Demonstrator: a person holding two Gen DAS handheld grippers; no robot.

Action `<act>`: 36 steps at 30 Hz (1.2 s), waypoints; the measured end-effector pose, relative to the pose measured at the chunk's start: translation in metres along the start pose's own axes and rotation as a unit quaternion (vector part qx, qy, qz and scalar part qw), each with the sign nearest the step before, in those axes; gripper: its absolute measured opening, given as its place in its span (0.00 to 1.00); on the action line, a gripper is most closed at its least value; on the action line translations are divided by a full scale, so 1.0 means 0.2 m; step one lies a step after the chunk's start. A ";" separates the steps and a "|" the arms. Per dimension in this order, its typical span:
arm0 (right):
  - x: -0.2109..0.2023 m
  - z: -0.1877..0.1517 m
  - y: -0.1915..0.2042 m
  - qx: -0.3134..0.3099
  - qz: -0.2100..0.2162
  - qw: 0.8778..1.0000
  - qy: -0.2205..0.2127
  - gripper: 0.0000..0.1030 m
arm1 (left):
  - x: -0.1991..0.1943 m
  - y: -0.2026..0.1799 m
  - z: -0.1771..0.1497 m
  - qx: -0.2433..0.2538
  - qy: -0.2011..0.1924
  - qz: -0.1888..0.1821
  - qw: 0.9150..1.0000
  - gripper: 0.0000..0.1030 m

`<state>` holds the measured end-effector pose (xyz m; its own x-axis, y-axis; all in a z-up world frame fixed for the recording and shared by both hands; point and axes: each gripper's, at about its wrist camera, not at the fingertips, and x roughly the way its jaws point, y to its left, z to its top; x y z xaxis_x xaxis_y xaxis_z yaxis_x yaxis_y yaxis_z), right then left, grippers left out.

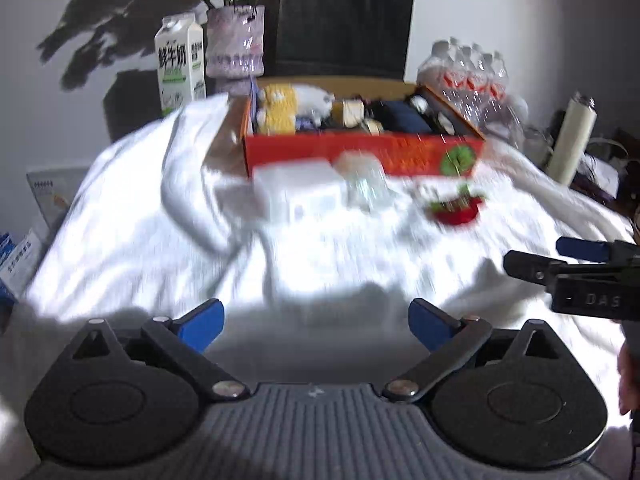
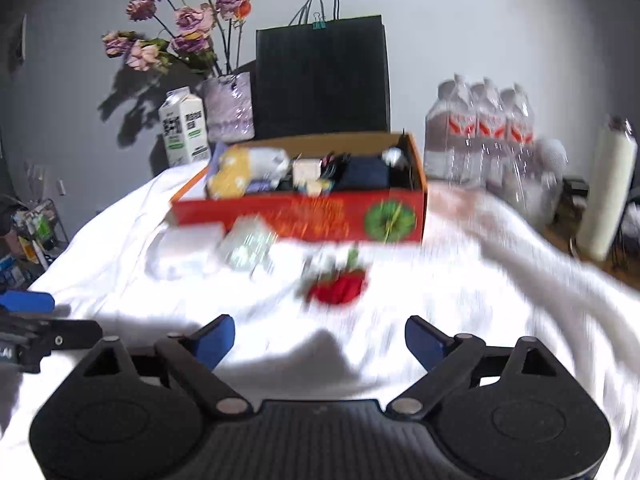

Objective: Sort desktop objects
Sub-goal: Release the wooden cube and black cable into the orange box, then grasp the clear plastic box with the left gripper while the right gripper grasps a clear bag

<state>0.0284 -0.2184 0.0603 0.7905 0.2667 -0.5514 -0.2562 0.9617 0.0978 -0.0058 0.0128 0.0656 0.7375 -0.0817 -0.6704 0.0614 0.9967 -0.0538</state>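
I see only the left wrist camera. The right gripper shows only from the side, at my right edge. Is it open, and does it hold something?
Observer: The right gripper is open, its jaws wide apart with nothing between them.
Operator: What lies in front of it?
Observer: The red strawberry-like item lies on the white cloth almost straight ahead of its fingers, apart from them, on the near side of the red box.
Operator: And past the table's left edge?
Observer: What looks like a wire rack with small things stands there. It is too blurred to say more.
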 end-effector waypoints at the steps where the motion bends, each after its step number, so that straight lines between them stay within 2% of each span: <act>1: -0.02 -0.05 0.00 0.008 0.005 1.000 0.005 0.90 | -0.03 -0.02 -0.04 0.000 0.005 -0.003 1.000 0.98; 3: -0.06 -0.14 0.02 0.012 0.018 1.000 0.023 0.90 | -0.08 -0.06 -0.11 0.002 0.017 -0.016 1.000 0.98; 6: -0.13 -0.25 0.04 0.014 0.010 1.000 0.020 0.90 | -0.17 -0.13 -0.16 0.011 0.025 -0.038 0.999 0.98; 9: -0.22 -0.31 0.07 -0.009 0.017 1.000 0.017 0.90 | -0.29 -0.19 -0.18 0.023 0.007 -0.036 0.999 0.98; 14: -0.35 -0.33 0.08 -0.022 0.021 1.000 -0.002 0.91 | -0.39 -0.22 -0.19 0.030 -0.028 -0.019 0.999 1.00; 17: -0.39 -0.33 0.07 -0.019 0.015 1.000 -0.017 0.96 | -0.35 -0.20 -0.19 0.023 -0.036 0.013 0.999 1.00; 22: -0.42 -0.34 0.05 -0.013 0.009 1.000 -0.026 0.96 | -0.27 -0.20 -0.21 0.011 -0.028 0.015 0.999 1.00; 26: -0.44 -0.35 0.06 -0.012 0.005 0.999 -0.036 0.96 | -0.27 -0.23 -0.24 0.008 -0.061 0.018 0.998 1.00; 28: -0.45 -0.35 0.06 -0.012 0.005 0.999 -0.047 0.97 | -0.26 -0.24 -0.26 0.006 -0.081 0.031 0.996 1.00; 32: -0.45 -0.35 0.06 -0.006 0.002 0.998 -0.070 1.00 | -0.19 -0.24 -0.27 0.001 -0.067 0.029 0.997 1.00; 36: -0.40 -0.34 0.05 -0.002 0.003 0.998 -0.067 1.00 | -0.12 -0.23 -0.27 -0.006 -0.059 0.023 0.998 1.00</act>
<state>-0.0762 -0.2345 0.0490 0.8561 0.2797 -0.4345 -0.2642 0.9596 0.0972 -0.0636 -0.0317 0.0447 0.8133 -0.0354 -0.5808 0.0189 0.9992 -0.0343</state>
